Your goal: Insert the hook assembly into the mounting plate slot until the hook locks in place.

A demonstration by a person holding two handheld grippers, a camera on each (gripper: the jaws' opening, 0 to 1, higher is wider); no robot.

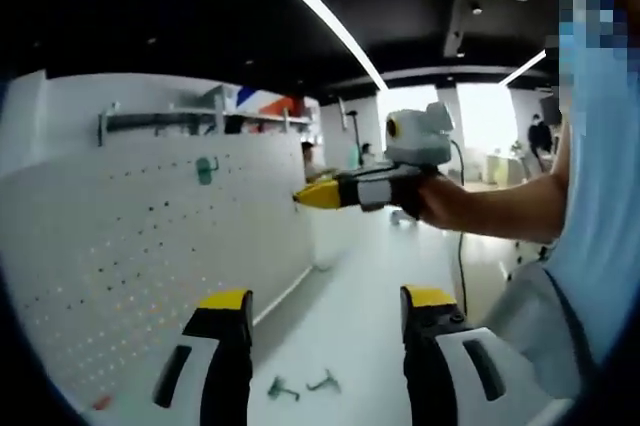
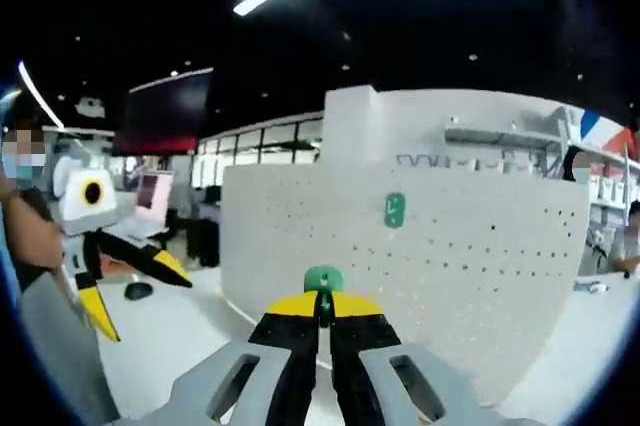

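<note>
1. In front of us stands a big white board full of holes (image 2: 420, 256), with one green hook (image 2: 395, 210) already on it.
2. Our left gripper (image 1: 325, 311) has jaws wide apart, holding nothing.
3. Our right gripper (image 2: 323, 308) pinches a green hook piece (image 2: 323, 280) tight.
4. Two small hooks (image 1: 300, 384) lie on the white table (image 1: 350, 326).

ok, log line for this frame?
right gripper: shut on green hook, facing pegboard | left gripper: open | one hook mounted | two spare hooks on table
</note>
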